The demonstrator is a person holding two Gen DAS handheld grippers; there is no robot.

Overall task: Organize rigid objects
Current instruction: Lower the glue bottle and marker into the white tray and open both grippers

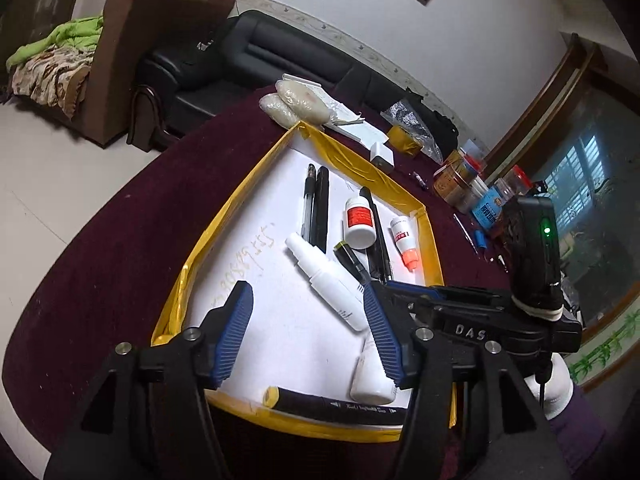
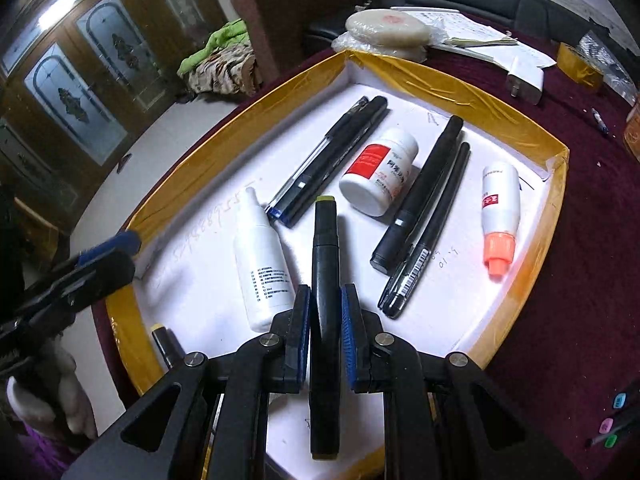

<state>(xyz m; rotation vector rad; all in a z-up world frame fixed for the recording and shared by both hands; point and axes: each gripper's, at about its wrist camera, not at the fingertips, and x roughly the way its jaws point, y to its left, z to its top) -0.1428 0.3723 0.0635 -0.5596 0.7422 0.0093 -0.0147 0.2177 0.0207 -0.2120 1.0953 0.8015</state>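
Over the yellow-rimmed tray point(image 2: 448, 84) | right tongs point(image 2: 326, 320) pinch a black marker point(image 2: 325, 264) lengthwise, likely to lay it parallel beside the pens point(image 2: 332, 156) | left tongs point(image 1: 308, 332) spread, empty, above the white bottle point(image 1: 328, 280) | tray sits on the tabletop point(image 1: 120, 240).

Both my cameras give a dim, cool indoor light. Daylight enters through the window point(image 1: 576, 184) at the far right of my left view, and a glass door panel point(image 2: 60, 8) flares white at the top left of my right one. The white tray floor point(image 1: 280, 280) is the brightest surface; its yellow tape rim point(image 2: 440, 84) shows glare streaks. Shadows under the pens are soft. Fisheye bending curves every edge, the corners fall to black, and my nearest tong arms look soft.
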